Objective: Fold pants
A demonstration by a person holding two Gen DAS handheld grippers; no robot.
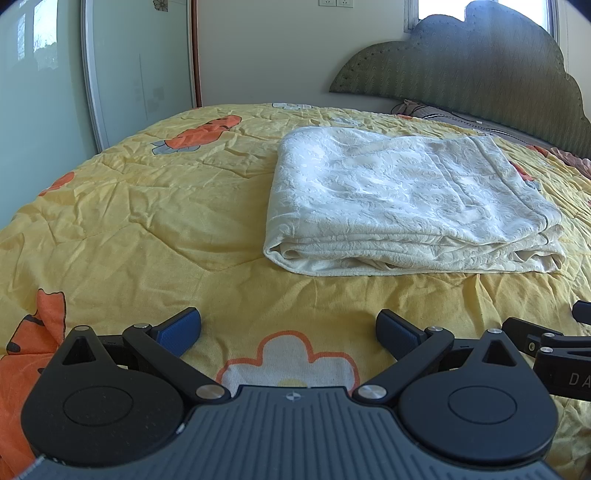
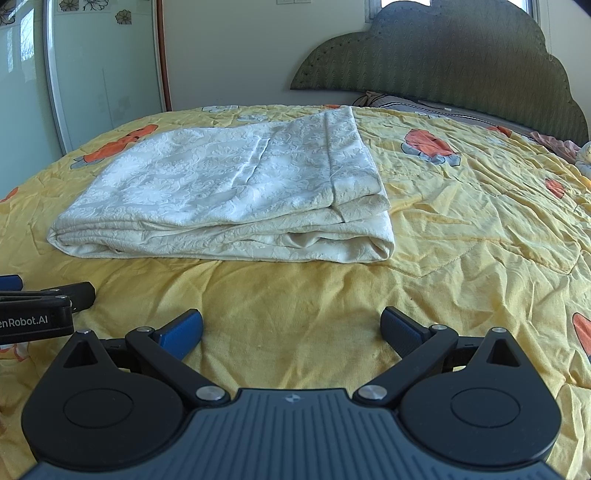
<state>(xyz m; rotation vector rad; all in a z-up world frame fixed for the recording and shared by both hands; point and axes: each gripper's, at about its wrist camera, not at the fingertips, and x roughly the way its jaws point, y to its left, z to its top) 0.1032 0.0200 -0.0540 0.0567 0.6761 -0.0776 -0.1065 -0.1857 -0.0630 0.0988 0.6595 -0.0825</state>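
While both hand-held grippers, left point(image 1: 288, 332) and right point(image 2: 291, 332), hang spread wide and empty over the yellow quilt point(image 1: 129, 229), the folded cream pants point(image 2: 221, 199) lie just ahead on the bed, green headboard point(image 2: 443, 62) and mirrored door point(image 1: 140, 66) behind.

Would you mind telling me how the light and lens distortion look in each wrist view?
Left wrist view: daylight from the window behind the headboard leaves it dim and hazy; the bedspread bulges from fisheye; pants sharp. Right wrist view: the same bowing, soft even light on the pants, open tongs dark in the foreground.
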